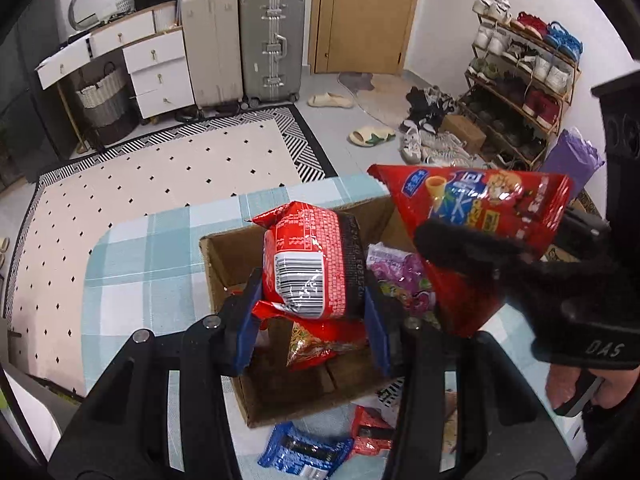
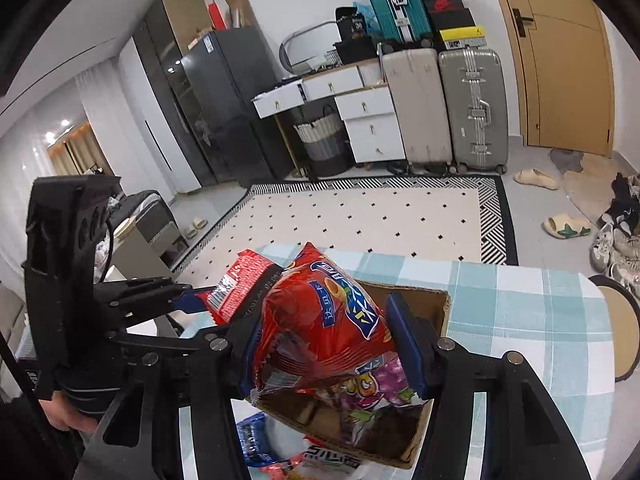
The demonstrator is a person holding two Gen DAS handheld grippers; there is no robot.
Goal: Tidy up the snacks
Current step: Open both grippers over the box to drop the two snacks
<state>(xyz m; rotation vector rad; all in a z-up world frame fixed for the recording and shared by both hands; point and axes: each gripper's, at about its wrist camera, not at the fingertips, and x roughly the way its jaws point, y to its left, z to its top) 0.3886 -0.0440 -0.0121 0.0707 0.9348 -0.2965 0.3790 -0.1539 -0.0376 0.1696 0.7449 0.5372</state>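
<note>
My left gripper point(image 1: 310, 296) is shut on a red snack packet with a barcode point(image 1: 308, 264) and holds it over the open cardboard box point(image 1: 224, 264). My right gripper point(image 2: 330, 344) is shut on a larger red snack bag with a blue label point(image 2: 320, 320), also above the box point(image 2: 436, 304). The same red bag point(image 1: 480, 232) shows at the right of the left wrist view, and the barcode packet point(image 2: 240, 284) at the left of the right wrist view. Inside the box lie a purple packet point(image 1: 400, 280) and a red packet point(image 1: 320, 348).
The box stands on a table with a blue checked cloth point(image 1: 140, 264). Loose blue point(image 1: 304, 452) and red point(image 1: 372, 432) packets lie on the cloth in front of the box. Beyond the table are a rug point(image 1: 160, 184), suitcases point(image 1: 272, 44) and a shoe rack point(image 1: 520, 80).
</note>
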